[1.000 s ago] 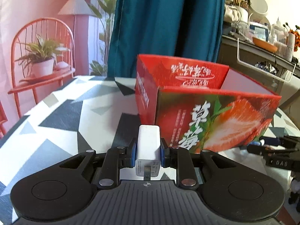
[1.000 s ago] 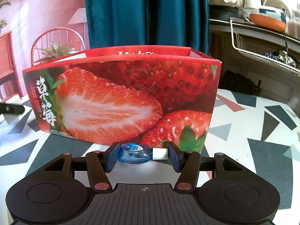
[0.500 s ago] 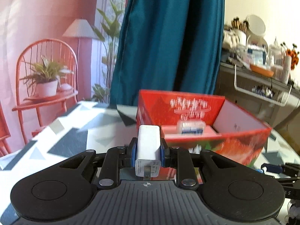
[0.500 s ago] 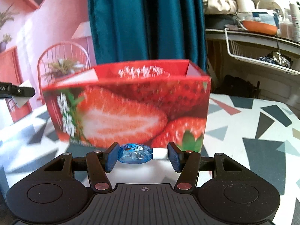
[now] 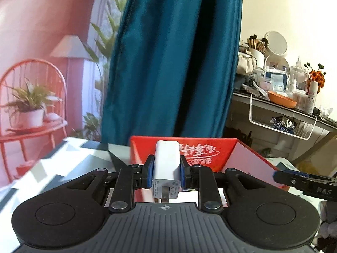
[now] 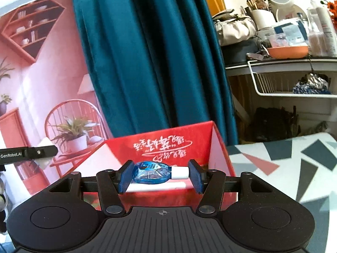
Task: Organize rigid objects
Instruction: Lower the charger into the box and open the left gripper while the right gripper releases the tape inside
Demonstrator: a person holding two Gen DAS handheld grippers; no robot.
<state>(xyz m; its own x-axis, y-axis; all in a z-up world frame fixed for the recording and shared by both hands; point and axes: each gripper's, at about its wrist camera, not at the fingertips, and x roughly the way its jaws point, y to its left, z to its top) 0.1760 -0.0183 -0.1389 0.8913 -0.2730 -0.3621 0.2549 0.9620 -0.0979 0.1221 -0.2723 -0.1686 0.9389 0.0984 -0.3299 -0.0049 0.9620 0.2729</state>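
Both my hands have risen since a second ago: the box (image 5: 210, 154) then showed me its strawberry front, and now I look over its near rim at the printed inner wall. My left jaws (image 5: 166, 169) are clamped on the white charger (image 5: 166, 162), held above the box's near-left rim. My right jaws (image 6: 160, 176) are clamped end to end on the blue tape roller (image 6: 150, 172), above the box's near-right rim. Both things look high enough to clear the wall, so I judge the next step is dropping them in.
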